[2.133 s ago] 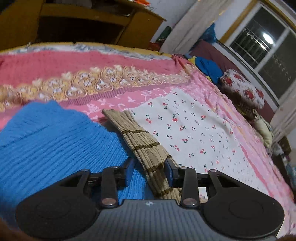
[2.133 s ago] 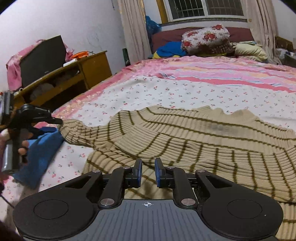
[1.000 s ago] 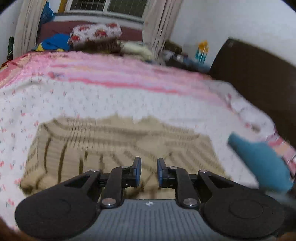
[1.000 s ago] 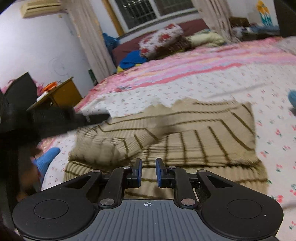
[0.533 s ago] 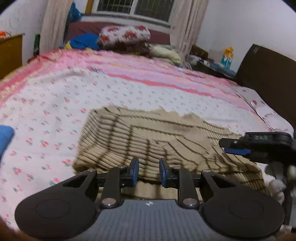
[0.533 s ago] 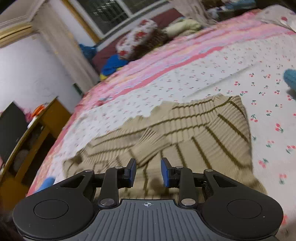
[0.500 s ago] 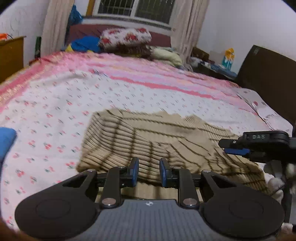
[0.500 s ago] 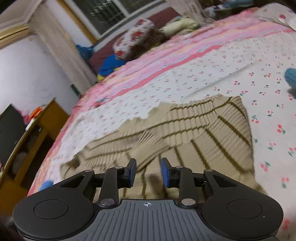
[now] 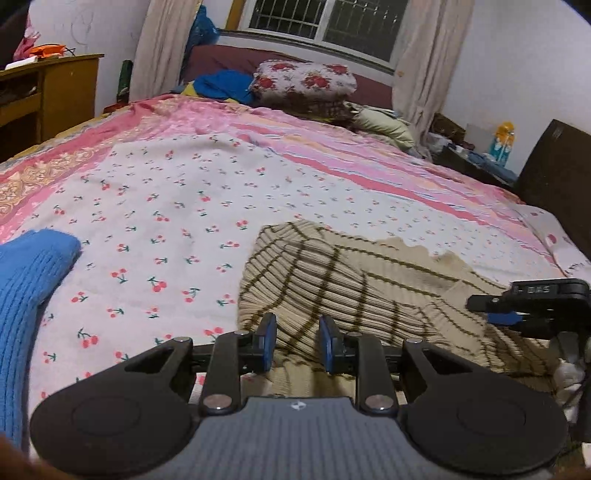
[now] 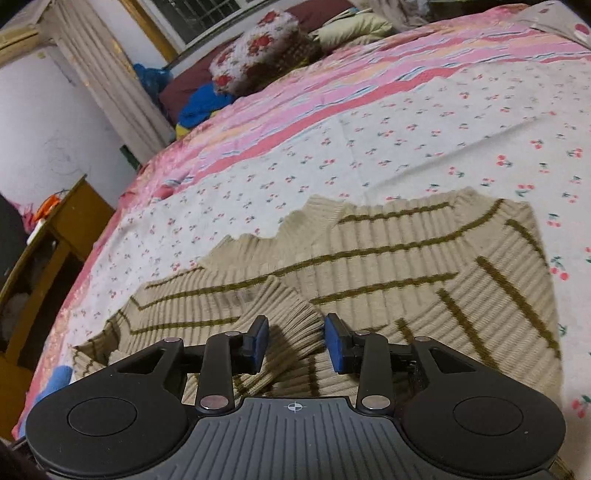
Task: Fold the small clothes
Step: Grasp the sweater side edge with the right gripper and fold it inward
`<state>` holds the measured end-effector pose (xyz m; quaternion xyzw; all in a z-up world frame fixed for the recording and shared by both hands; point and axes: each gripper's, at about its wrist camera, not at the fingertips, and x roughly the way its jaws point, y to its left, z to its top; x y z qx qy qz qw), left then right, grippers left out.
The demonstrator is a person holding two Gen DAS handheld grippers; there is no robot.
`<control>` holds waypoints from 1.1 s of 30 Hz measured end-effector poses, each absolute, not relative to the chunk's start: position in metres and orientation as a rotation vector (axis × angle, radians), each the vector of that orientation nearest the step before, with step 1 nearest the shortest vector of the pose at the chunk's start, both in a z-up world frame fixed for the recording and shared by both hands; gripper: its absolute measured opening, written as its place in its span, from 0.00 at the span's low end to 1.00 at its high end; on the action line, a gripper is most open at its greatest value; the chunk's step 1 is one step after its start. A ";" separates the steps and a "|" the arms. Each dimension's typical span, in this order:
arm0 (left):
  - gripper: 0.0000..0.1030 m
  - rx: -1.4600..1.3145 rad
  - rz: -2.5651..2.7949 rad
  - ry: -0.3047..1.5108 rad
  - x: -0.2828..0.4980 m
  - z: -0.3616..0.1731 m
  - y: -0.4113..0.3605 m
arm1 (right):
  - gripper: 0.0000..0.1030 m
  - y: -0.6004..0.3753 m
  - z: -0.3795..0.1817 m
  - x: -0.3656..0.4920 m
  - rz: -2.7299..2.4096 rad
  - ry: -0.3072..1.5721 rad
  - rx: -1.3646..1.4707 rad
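Two tongs hang over a beige ribbed sweater (image 10: 388,266) with thin olive-brown stripes, which lies partly folded on a bed sheet (image 9: 177,206) printed with small red cherries. In the right wrist view the sweater fills the middle and lower right of the frame, its scalloped hem running along the upper edge of the garment, and a ribbed sleeve cuff (image 10: 291,328) lies folded across its body. The right tongs (image 10: 295,341) sit low over that cuff with the blue pads apart, one on each side of it; the pads are not pressed against the knit, and nothing is gripped.

In the left wrist view the sweater (image 9: 332,280) lies in the lower centre and right of the frame. The left tongs (image 9: 297,343) are over its near left corner, pads parted by a moderate gap and holding nothing. The right tongs (image 9: 517,306) show at the right edge of that frame, above the sweater's far side.

A blue knitted garment (image 9: 26,295) lies at the left edge of the left view, well apart from the sweater. At the top of that frame a floral pillow (image 9: 303,79) rests below a barred window (image 9: 321,26), and a wooden cabinet (image 9: 48,96) stands at upper left.
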<state>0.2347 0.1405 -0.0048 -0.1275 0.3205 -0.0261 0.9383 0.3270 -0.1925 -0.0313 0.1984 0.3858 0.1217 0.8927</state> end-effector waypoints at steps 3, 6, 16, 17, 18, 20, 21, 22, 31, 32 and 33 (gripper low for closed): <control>0.30 -0.264 -0.045 0.652 0.236 -0.004 0.142 | 0.26 -0.193 -0.029 0.329 0.295 0.821 0.418; 0.30 -0.259 -0.035 0.646 0.235 -0.001 0.145 | 0.12 -0.194 -0.027 0.329 0.319 0.826 0.442; 0.33 -0.236 -0.041 0.628 0.246 0.007 0.141 | 0.10 -0.236 0.019 0.277 0.322 0.646 0.575; 0.35 -0.232 -0.047 0.634 0.250 0.005 0.138 | 0.10 -0.242 0.022 0.270 0.302 0.625 0.574; 0.37 -0.218 -0.051 0.651 0.256 0.001 0.134 | 0.10 -0.249 0.024 0.263 0.281 0.611 0.564; 0.37 -0.180 -0.037 0.697 0.266 -0.009 0.126 | 0.10 -0.255 0.017 0.254 0.221 0.613 0.516; 0.38 -0.156 -0.025 0.726 0.270 -0.014 0.122 | 0.10 -0.256 0.010 0.254 0.202 0.639 0.496; 0.38 -0.145 -0.019 0.735 0.272 -0.018 0.120 | 0.10 -0.255 0.002 0.255 0.189 0.672 0.483; 0.39 -0.108 -0.023 0.714 0.255 -0.002 0.124 | 0.16 -0.250 -0.010 0.247 0.110 0.682 0.390; 0.39 -0.105 -0.034 0.706 0.253 -0.001 0.122 | 0.16 -0.248 -0.005 0.244 0.094 0.657 0.352; 0.39 -0.100 -0.043 0.699 0.251 0.001 0.119 | 0.18 -0.245 -0.001 0.240 0.078 0.631 0.306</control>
